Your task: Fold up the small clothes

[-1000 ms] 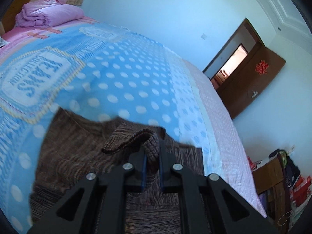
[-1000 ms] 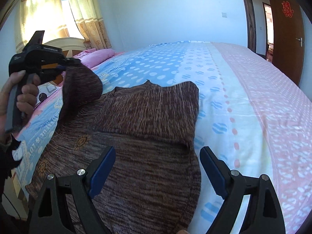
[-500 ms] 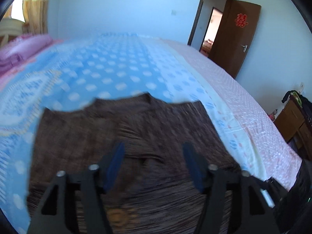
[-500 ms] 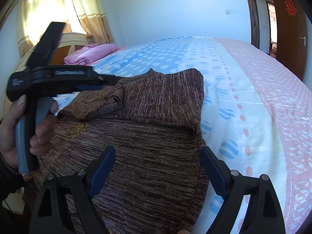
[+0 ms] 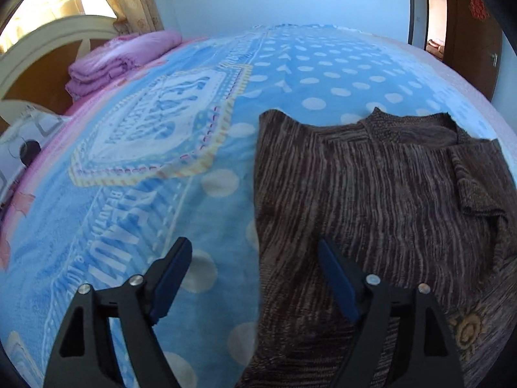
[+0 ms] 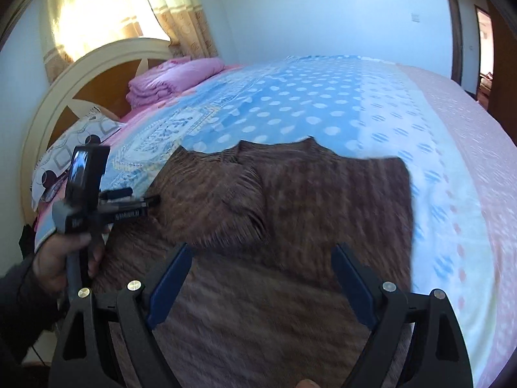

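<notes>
Looking down, I am seeing the sweater (image 5: pixel 371 200) lying flat on the bed (image 5: pixel 307 74), filling the lower right. My left claw (image 5: pixel 255 278) is hanging wide over its left edge; my right claw (image 6: pixel 261 287) is gaping above its middle.

Left gripper (image 5: pixel 255 258): matte black triangulated frame, blue pads on the inner fingers (image 5: pixel 171 274), silver screw heads at the pivots. Right gripper (image 6: pixel 261 268): same build, same blue pads, brass-looking and silver screws. Left hand (image 6: pixel 61 258): bare skin, dark sleeve at the wrist; it's blurred, so fabric unclear. Grey handle, black camera block on top.
</notes>
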`<state>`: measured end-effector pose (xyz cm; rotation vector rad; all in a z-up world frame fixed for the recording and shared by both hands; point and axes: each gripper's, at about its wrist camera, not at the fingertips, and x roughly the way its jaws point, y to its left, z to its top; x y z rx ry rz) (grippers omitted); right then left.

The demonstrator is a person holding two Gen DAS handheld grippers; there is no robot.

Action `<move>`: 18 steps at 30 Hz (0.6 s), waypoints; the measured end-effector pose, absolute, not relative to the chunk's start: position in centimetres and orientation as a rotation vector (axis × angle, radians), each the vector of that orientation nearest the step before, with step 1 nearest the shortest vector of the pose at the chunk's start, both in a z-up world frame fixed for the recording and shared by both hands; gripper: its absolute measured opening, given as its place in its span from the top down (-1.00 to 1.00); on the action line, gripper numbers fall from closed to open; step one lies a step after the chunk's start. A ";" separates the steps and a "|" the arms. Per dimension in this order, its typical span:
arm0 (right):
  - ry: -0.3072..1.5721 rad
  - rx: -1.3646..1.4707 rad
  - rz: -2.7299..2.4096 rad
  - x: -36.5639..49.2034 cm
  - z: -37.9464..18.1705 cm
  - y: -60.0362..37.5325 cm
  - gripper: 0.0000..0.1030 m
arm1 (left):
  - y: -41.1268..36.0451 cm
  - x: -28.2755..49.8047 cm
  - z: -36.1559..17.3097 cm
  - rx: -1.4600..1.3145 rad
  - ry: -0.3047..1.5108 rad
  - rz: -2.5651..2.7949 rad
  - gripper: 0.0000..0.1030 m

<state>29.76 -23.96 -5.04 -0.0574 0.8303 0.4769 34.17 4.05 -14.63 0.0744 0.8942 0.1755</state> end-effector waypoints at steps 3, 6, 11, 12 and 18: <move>0.870 -0.132 0.448 33.0 -6.5 -20.3 -0.72 | 3.5 34.0 -14.9 0.094 0.884 0.179 -0.76; 0.934 -0.198 0.415 35.8 -9.2 -17.7 -0.71 | 4.5 34.0 -15.0 0.037 0.891 0.165 -0.86; 0.890 -0.294 0.138 39.9 -9.4 -20.6 -0.71 | 5.4 34.7 -15.7 -0.029 0.909 0.164 -0.98; 0.874 -0.269 0.054 40.4 -8.8 -22.4 -0.71 | 5.4 34.6 -15.7 -0.031 0.906 0.163 -0.98; 0.821 -0.159 0.097 37.3 -6.0 -26.9 -0.71 | 4.9 34.3 -15.6 -0.008 0.891 0.175 -0.98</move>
